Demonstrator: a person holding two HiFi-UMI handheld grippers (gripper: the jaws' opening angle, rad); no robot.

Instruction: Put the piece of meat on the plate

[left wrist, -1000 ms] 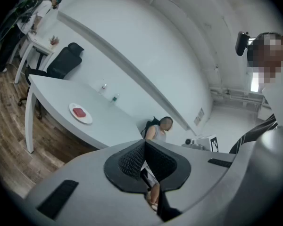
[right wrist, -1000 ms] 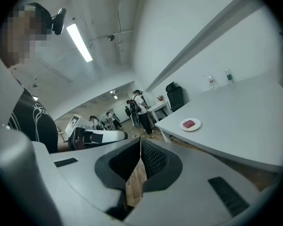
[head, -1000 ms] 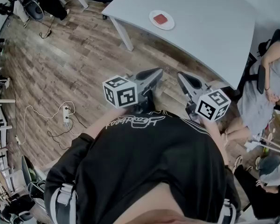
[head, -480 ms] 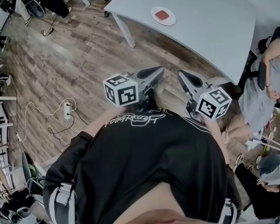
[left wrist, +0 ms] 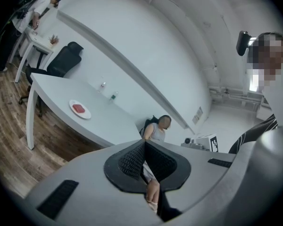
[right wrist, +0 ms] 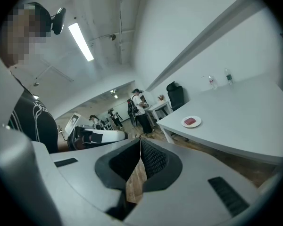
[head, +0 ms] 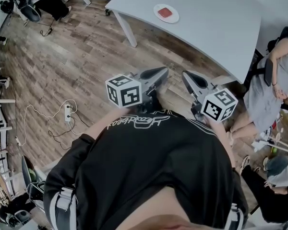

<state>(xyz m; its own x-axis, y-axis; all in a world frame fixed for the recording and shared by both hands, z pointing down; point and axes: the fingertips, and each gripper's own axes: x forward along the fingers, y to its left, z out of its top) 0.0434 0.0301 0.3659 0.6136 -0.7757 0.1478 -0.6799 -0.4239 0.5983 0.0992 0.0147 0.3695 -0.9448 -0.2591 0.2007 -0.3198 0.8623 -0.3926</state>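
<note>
Head view: left gripper and right gripper are side by side in front of my chest. Their tips are near each other but not touching, and both are over the wooden floor. My black top covers both of my hands, so only the marker cubes and the jaw housings show.

Left gripper view: the ribbed pads are closed together at the tips with nothing between them. A narrow slit stays behind the pads. Through it I see part of a seated person, whose lower body is cut off by the gripper housing.

Right gripper view: the pads meet at the tips with nothing held. Only floor shows through the slit.

The piece of meat lies on the plate, a small red block on a white disc. It is well ahead of both grippers and well apart from them. The plate sits on the grey table, near the table edge that faces me. From the left gripper it is off to the left of the jaws. From the right gripper it is off to the right. The meat is too small for me to make out its surface or exact shape.

Two bottles stand beyond the plate, farther from the grippers, and their labels are unreadable. The far side of the table is cut off by the frame. A power strip with a looped cable lies on the floor, out to the left of the left gripper.
</note>
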